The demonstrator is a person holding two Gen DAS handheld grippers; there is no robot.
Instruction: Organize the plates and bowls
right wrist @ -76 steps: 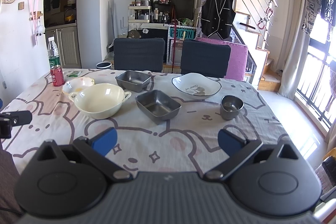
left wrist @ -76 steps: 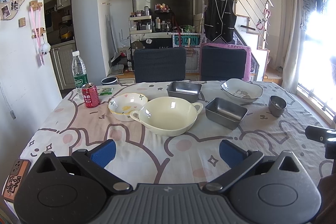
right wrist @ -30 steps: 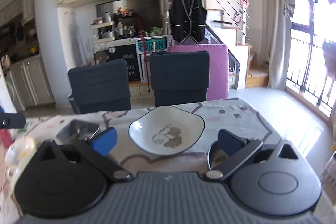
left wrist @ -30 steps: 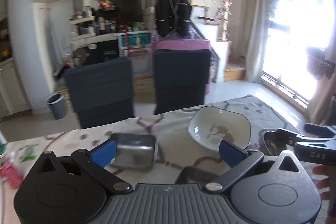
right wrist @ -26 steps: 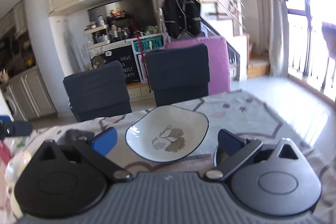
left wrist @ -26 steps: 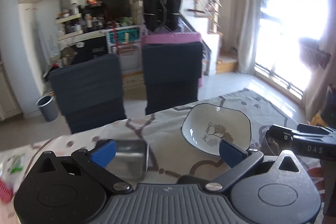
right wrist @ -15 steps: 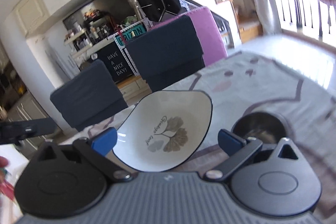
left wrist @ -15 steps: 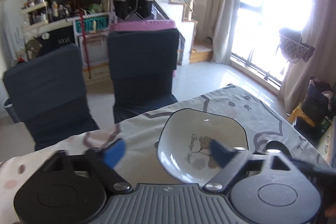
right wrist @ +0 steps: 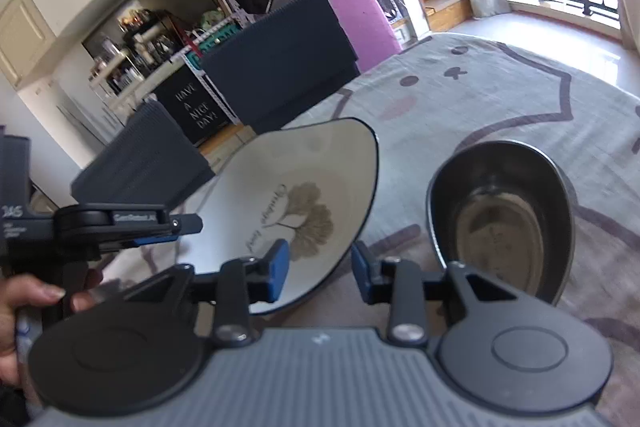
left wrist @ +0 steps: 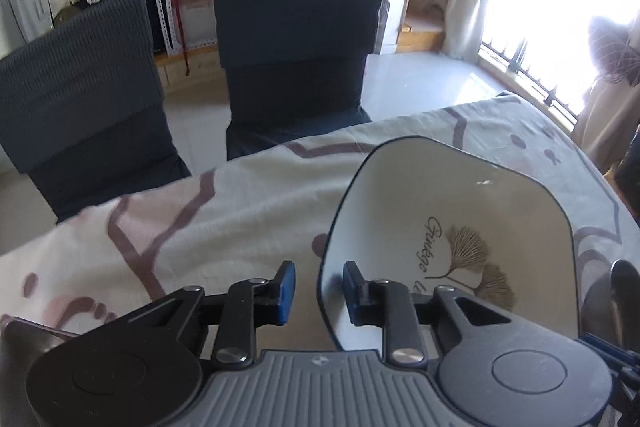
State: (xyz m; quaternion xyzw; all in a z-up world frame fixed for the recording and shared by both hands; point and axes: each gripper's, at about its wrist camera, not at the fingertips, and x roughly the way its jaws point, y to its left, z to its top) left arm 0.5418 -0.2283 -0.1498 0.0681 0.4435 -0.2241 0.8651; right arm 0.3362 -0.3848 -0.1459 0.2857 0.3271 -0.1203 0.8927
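The left gripper (left wrist: 318, 291) straddles the left rim of the white plate (left wrist: 452, 219). One blue pad sits outside the rim and one inside, the jaws are closing, and a gap still shows on both sides, so nothing is clamped yet. The right gripper (right wrist: 318, 273) straddles the same plate's near right rim, with one pad over the leaf print and one outside the edge. Its jaws are also closing and not yet pressing.

The plate, dark-edged and printed with ginkgo leaves, lies on the patterned tablecloth (left wrist: 240, 195) toward the table's far right corner. The steel bowl (right wrist: 500, 215) stands just beside it on the right, apart from it.

Recommended procedure, judged from this position:
1. Seat each inner pad flat on the sloping inside wall before the squeeze finishes. A pad riding on the lip alone is likely to slip off glazed ceramic.
2. Bring both grips tight together, so the plate is not levered up on one side.
3. Lift level. Keep the right gripper clear of the steel bowl, which is close enough to be knocked.
4. Watch the cloth, which may drag if the plate is slid rather than raised.

Beyond the far edge stand two dark chairs (left wrist: 296, 39).
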